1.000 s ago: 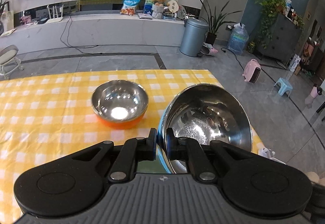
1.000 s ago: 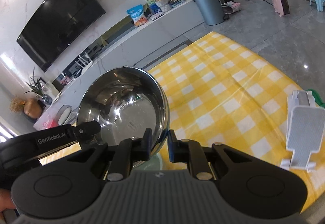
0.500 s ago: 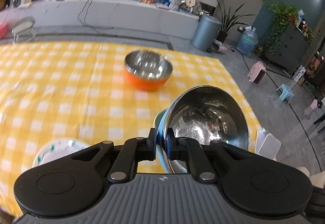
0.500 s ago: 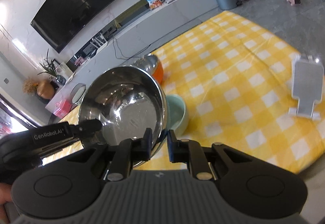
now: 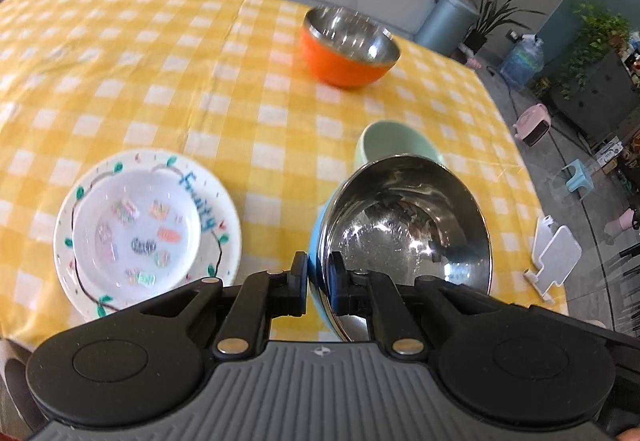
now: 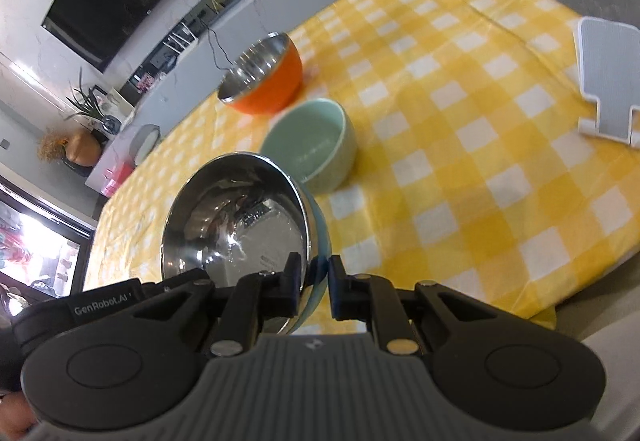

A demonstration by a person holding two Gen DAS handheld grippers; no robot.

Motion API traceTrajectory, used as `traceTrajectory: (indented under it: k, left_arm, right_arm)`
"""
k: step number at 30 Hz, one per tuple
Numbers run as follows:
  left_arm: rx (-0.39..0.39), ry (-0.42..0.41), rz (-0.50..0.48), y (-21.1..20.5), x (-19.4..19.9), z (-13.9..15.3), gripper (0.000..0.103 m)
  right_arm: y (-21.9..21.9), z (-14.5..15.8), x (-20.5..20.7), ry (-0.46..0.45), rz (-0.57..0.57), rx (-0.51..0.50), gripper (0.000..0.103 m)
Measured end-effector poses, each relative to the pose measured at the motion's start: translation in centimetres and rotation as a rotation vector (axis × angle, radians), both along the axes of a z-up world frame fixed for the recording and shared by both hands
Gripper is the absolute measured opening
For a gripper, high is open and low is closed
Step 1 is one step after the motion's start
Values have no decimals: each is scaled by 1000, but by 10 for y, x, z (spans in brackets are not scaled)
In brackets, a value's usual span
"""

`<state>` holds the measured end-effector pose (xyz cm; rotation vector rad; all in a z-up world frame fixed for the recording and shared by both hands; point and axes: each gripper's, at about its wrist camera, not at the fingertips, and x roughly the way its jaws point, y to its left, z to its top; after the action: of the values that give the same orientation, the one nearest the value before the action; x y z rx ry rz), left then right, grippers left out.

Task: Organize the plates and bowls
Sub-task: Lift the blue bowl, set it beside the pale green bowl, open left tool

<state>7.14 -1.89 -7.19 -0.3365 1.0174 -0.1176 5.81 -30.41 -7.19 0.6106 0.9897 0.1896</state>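
My left gripper (image 5: pixel 318 283) is shut on the rim of a steel bowl with a blue outside (image 5: pixel 408 229), held tilted above the table. My right gripper (image 6: pixel 312 283) is shut on the opposite rim of the same blue steel bowl (image 6: pixel 236 225). Beyond it a pale green bowl (image 5: pixel 394 141) stands on the yellow checked cloth; it also shows in the right wrist view (image 6: pixel 312 145). An orange bowl with a steel inside (image 5: pixel 348 45) stands farther back, also in the right wrist view (image 6: pixel 264 73). A small patterned plate stacked on a larger white plate (image 5: pixel 148 229) lies at the near left.
A white phone stand (image 5: pixel 554 261) sits near the table's right edge, also in the right wrist view (image 6: pixel 608 81). The table's near edge (image 6: pixel 568 305) is close below the grippers. A grey bin (image 5: pixel 452 21) and plants stand on the floor beyond.
Both grippers have pulled back and risen with the blue steel bowl. The orange bowl now looks farther off, and the green bowl and stacked plates have come into view.
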Motion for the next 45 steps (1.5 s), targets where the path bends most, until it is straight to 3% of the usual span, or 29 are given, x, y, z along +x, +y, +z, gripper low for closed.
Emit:
traceTrajectory:
  k: [8, 22, 29, 34, 45]
  left_arm:
    - [-37, 75, 24, 8, 2, -18, 11]
    - [-49, 82, 23, -1, 29, -18, 12]
    - [-71, 142, 17, 1, 29, -15, 12]
    - [-127, 215, 32, 11, 27, -19, 15]
    - [-79, 173, 13, 4, 24, -17, 15]
  right_arm:
    - [3, -11, 7, 45, 9, -10, 12]
    - [-8, -16, 17, 57, -85, 39, 13]
    - [-16, -14, 11, 74, -107, 84, 13]
    - [-19, -16, 10, 105, -111, 123, 15]
    - [-9, -14, 13, 80, -74, 64, 17]
